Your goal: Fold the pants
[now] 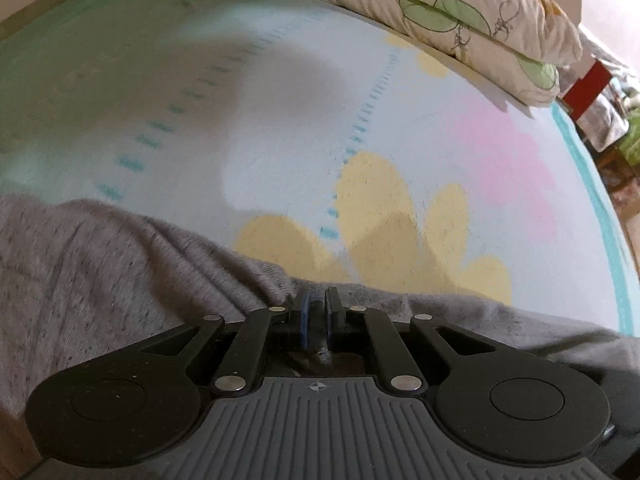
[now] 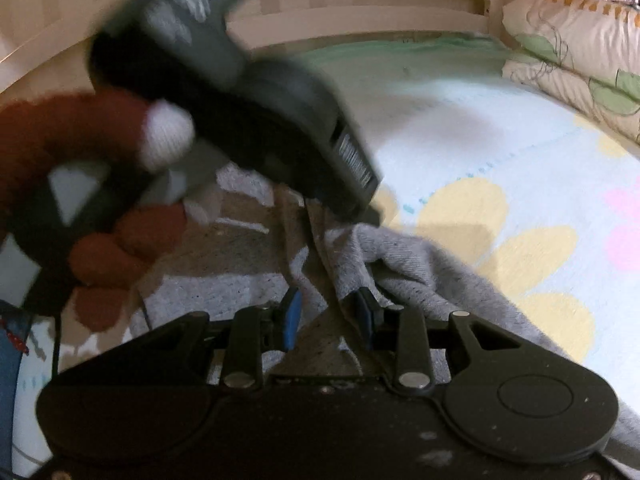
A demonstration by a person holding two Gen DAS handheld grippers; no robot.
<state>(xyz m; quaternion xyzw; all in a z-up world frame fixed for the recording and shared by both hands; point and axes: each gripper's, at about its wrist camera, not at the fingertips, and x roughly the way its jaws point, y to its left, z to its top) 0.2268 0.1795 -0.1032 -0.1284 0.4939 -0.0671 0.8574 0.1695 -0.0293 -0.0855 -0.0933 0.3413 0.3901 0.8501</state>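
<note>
The grey heathered pants point(image 1: 100, 264) lie on a pale blue bedsheet with yellow and pink flowers point(image 1: 280, 128). My left gripper point(image 1: 316, 320) is shut on a fold of the pants, with grey cloth pinched between its blue pads. In the right wrist view the pants point(image 2: 420, 276) are bunched in front of my right gripper point(image 2: 328, 316), whose jaws stand apart with cloth lying between them. The left gripper's body point(image 2: 248, 92), held by a red-gloved hand point(image 2: 72, 184), hangs blurred above the pants and holds a raised fold point(image 2: 316, 232).
Folded floral quilts point(image 1: 460, 12) lie along the far side of the bed and show in the right wrist view point(image 2: 580, 60). A wooden headboard point(image 2: 360, 8) stands behind. The bed's right edge point(image 1: 600, 200) drops to the floor.
</note>
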